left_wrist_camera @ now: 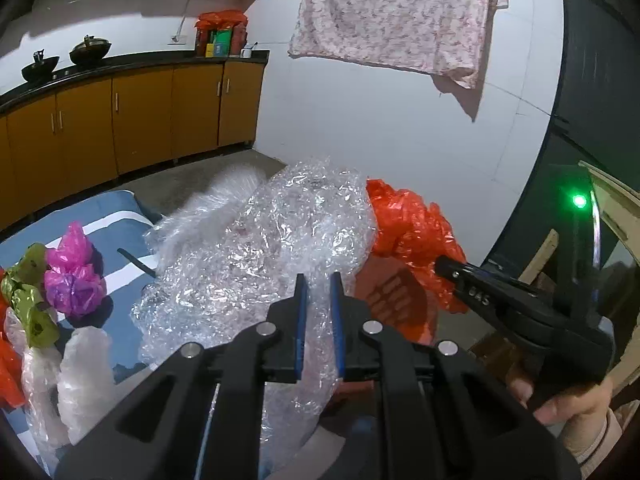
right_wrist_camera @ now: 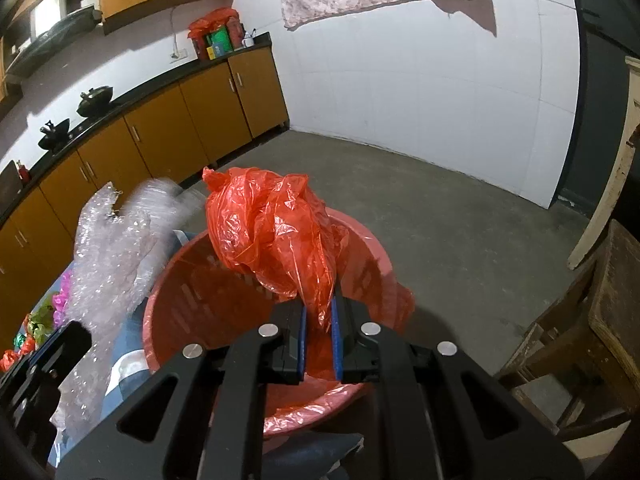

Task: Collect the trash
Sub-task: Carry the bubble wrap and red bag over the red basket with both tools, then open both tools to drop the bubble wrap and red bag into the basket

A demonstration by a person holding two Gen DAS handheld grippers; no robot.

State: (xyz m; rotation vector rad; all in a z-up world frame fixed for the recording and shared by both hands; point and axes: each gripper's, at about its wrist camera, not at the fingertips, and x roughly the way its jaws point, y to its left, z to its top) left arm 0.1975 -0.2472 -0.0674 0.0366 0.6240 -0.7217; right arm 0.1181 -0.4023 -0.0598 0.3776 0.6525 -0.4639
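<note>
The right claw is clamped on a crumpled red plastic bag, and the bag hangs directly above the open mouth of the red slotted basket. That is the relation the next move rests on: the bag is already over the basket, so letting go should drop it straight in.

The left claw is pinched shut on a big sheet of clear bubble wrap. The sheet trails away from its tips toward the left and mostly lies beside the basket, over the blue-striped surface; only its near edge reaches the rim. So the right hand looks better placed to drop first, while the left hand would need to carry its load further right. More trash waits on the surface: a pink bag and a green wrapper.
</note>
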